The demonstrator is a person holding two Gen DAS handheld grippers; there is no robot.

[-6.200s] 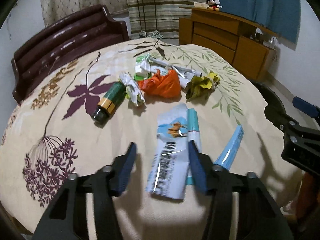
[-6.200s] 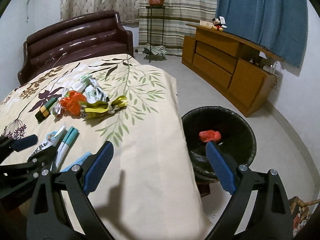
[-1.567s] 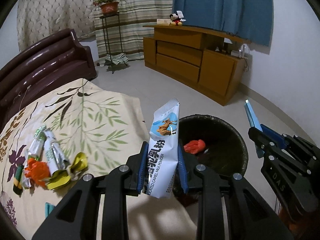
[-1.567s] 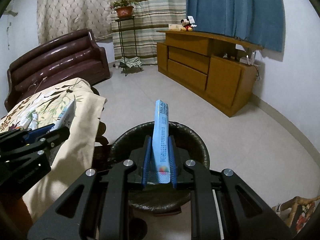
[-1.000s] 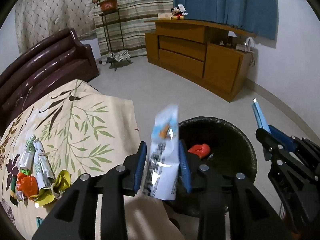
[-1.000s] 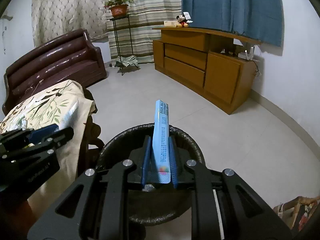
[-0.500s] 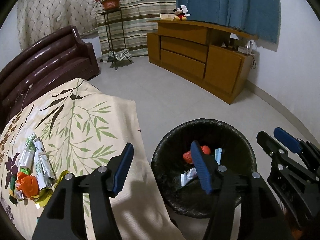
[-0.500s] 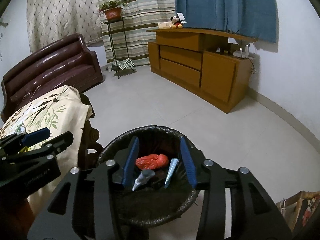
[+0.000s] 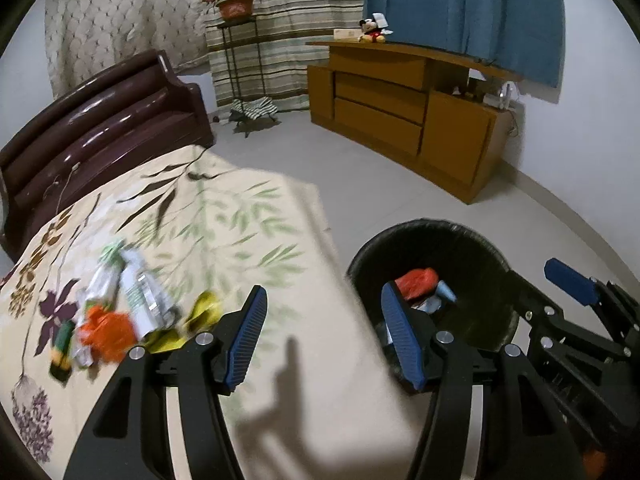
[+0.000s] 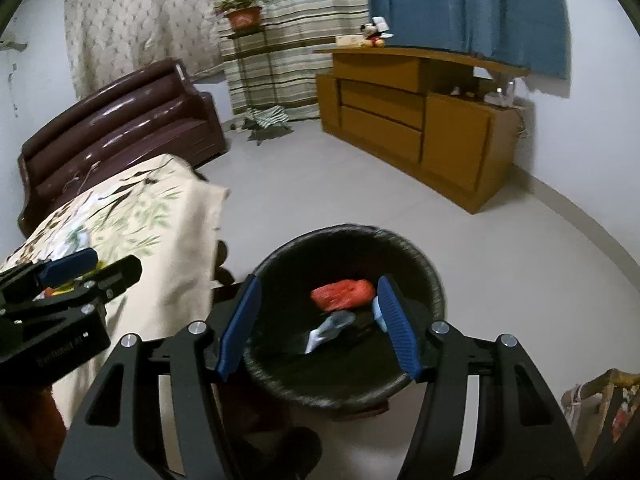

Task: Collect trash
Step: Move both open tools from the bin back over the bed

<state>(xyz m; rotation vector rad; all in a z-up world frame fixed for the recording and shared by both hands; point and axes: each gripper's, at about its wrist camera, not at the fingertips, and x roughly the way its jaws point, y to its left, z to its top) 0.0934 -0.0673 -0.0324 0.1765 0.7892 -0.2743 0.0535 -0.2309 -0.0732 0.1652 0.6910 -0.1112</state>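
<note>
Both tongs empty: left gripper [image 9: 322, 332] wide, right gripper [image 10: 316, 322] opening over the bin [image 10: 424, 276]; drop step done; next move likely back to the trash pile [image 9: 120, 312] on the bed [image 9: 240, 216].

A dark brown sofa [image 9: 100, 128] sits at the upper left. A potted plant [image 9: 235, 3] tops a thin metal stand [image 9: 240, 76] before striped curtains [image 9: 288, 20]. A wooden cabinet [image 9: 408, 120] (a small plush toy [image 9: 372, 30] on top) stands under the blue curtain [image 9: 460, 8], upper right.
</note>
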